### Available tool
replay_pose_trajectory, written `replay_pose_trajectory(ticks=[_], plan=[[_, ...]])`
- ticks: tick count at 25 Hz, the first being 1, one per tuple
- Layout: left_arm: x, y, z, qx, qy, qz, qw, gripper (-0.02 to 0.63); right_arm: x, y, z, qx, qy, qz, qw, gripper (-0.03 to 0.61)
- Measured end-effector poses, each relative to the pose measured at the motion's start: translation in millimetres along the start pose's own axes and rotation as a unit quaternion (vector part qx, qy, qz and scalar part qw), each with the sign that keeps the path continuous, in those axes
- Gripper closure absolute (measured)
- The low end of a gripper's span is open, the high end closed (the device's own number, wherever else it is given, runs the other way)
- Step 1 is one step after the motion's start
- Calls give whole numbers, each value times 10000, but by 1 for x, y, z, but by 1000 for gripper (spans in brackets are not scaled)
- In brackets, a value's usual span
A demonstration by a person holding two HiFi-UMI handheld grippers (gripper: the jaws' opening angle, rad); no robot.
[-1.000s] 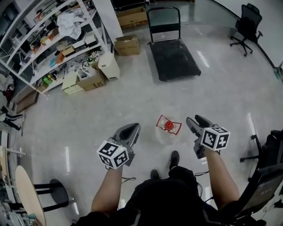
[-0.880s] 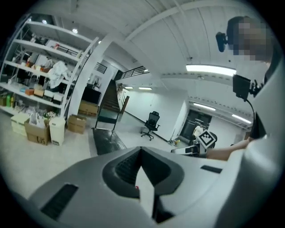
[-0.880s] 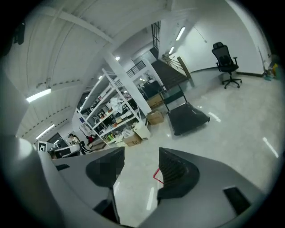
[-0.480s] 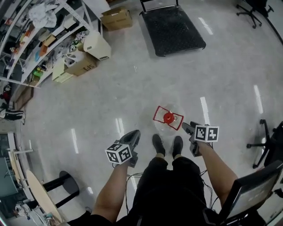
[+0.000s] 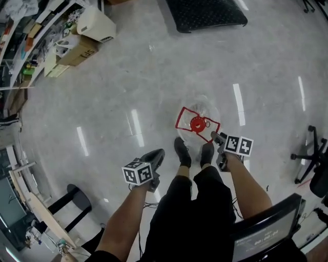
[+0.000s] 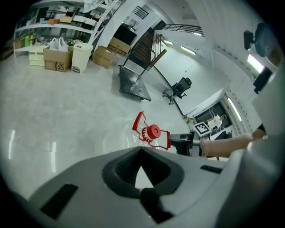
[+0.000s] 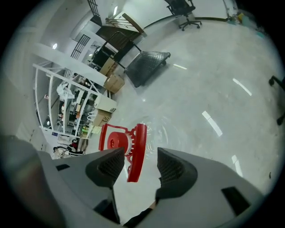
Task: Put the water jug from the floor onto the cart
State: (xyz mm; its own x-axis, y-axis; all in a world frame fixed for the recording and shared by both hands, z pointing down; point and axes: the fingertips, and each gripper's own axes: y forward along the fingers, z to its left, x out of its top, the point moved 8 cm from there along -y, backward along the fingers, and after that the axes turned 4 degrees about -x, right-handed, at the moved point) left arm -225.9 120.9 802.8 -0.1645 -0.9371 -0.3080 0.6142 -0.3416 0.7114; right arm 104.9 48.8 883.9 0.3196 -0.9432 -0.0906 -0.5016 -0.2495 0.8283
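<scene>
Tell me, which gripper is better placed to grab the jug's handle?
Right. The right gripper, open, frames the red handle of the water jug; the left gripper sits shut, off aside.

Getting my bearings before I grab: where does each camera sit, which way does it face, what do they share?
Head view: on the person's head, steeply down at the water jug on the floor; shows forearms, left gripper, right gripper, legs, shoes.
Left gripper view: on the left gripper, along its closed jaws toward the jug; right gripper and forearm show.
Right gripper view: on the right gripper, looking along its parted jaws; the jug's red handle shows in the gap.
Shared: all three show the jug and the cart.
</scene>
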Motion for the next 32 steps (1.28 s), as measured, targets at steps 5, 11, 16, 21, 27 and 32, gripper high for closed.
replay_pose_trajectory(ticks=[5,11,16,21,27,32], plan=[[-11,-2,12,7,-38,81,10000,620,-9,24,4,225,186,81,9995,360],[-2,-23,9,-25,-80,-149,9999,618,-4,24,9,326,450,74,9984,503],[15,-38,2,-95,-158,-381,9991,618,2,24,24,885,375,261,9950,502],[36,-59,-4,-210,-55,-616,9979,618,10,11,65,2033,76,184,9789,502],[79,-87,-13,-538,205,-999,9933,620,41,-48,111,2414,185,-285,9698,502],[140,-123,-35,-816,707,-1325,9853,620,66,-123,163,2792,-25,-684,9578,502]])
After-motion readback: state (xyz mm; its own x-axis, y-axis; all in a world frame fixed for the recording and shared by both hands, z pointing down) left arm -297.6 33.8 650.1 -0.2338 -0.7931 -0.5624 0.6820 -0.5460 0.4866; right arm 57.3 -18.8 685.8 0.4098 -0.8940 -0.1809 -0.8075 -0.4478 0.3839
